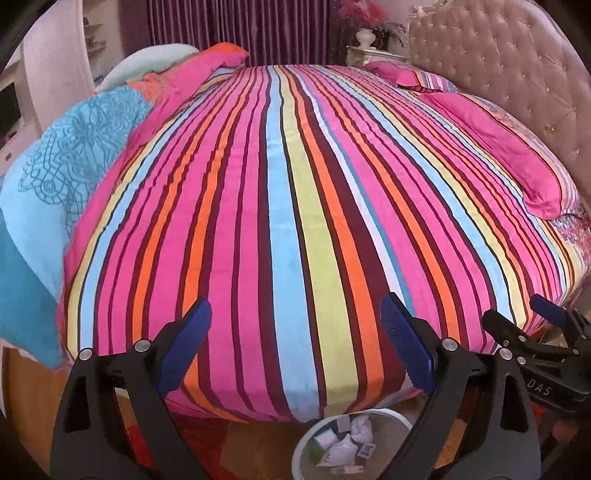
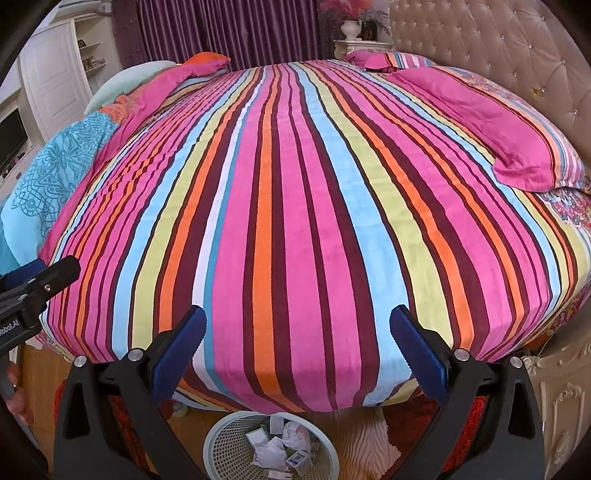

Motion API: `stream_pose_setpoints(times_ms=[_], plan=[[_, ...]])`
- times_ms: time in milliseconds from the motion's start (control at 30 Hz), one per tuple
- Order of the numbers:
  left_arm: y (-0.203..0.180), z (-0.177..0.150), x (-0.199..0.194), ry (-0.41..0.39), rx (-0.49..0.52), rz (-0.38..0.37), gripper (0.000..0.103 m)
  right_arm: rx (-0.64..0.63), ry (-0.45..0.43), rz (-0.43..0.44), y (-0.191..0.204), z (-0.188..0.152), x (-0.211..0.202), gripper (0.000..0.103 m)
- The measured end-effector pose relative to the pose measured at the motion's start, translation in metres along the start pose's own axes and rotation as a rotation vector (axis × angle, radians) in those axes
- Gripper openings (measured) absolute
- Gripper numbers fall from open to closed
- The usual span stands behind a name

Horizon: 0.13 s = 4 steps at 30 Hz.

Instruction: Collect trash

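Both grippers hang above the near edge of the bed, side by side. Left gripper (image 1: 295, 328): fingers wide apart, nothing between them. Right gripper (image 2: 297, 334): same, spread and bare. Each shows at the edge of the other's view, the right one at the far right of the left view, the left one at the far left of the right view.

Bin (image 2: 229, 424), white mesh, stands on the wood floor just below the bed edge, under and between the two grippers. Trash (image 2: 282, 445) lies inside it: crumpled white paper, small boxes and cards, loosely piled. Seen from the left view the bin (image 1: 306, 439) sits low centre, partly behind the right finger of the left gripper.

Striped cover (image 2: 295, 206) fills most of both views, smooth. Pink pillow (image 2: 491, 122) lies along the right side by the tufted headboard (image 2: 517, 55). Blue patterned quilt (image 1: 55, 177) is bunched at the left edge, a pale pillow (image 1: 147, 62) beyond it. Purple curtain (image 2: 229, 29) at the back; vase (image 2: 351, 27) on a nightstand beside the headboard. Red rug (image 2: 417, 424) on the floor right of the bin.
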<state>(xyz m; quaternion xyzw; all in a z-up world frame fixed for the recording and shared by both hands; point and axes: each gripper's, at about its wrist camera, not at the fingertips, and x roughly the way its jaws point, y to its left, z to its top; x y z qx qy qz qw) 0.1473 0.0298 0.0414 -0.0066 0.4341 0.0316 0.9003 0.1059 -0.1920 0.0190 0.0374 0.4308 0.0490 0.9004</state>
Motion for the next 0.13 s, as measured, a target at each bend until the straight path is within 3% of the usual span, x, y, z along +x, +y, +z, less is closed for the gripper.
stream_pose_setpoints(times_ms=[133], plan=[[-0.0034,0.0010,0.0043,0.013,0.012,0.015,0.090,-0.003,-0.001,0.003,0.0007,0.0008,-0.0003,0.095]])
